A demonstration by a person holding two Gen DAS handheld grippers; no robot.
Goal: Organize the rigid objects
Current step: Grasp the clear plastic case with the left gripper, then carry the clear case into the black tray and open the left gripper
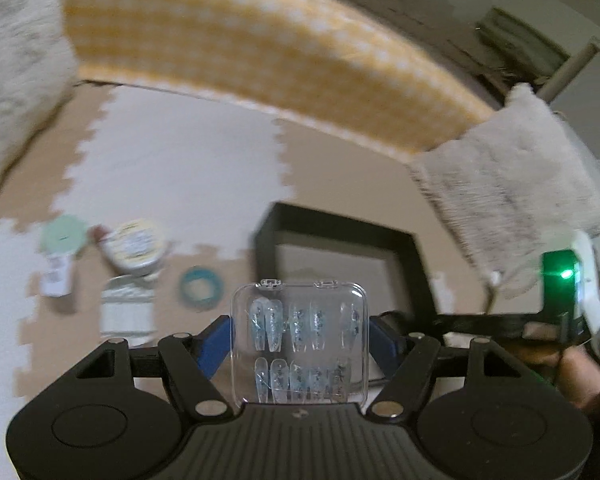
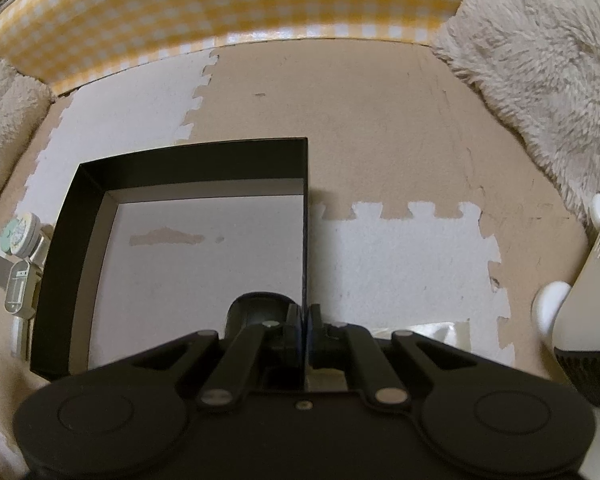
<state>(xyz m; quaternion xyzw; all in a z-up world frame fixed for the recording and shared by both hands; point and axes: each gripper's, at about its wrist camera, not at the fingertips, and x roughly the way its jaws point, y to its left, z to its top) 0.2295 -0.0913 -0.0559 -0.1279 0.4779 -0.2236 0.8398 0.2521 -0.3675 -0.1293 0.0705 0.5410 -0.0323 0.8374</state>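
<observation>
A: Left wrist view — the left gripper is clasping a clear plastic case by its two side edges, blue pads pressing in on either flank. The case is sitting up off the floor, directly in front of the lens.

B: Noting its appearance?

A: Square with rounded corners, transparent, two small hinge tabs along the far edge. Inside, two rows of pale blue press-on nails with darker speckled markings are showing through the lid. Background is blurring.

B: What is lying below it?

A: A black open box on the beige-and-white foam puzzle mat. Left of the box, on the mat: a teal tape ring, a round tub with a printed lid, a mint-green disc, a white ribbed item — all smeared, details unreadable.

B: Right wrist view?

A: The right gripper is pinching the near right wall of the black open box, jaws clamped tight on the thin black wall. The box floor is looking grey-white and bare except for a scuffed patch. A yellow gingham panel is bordering the mat's far side, with fluffy cream fabric at the right.
</observation>
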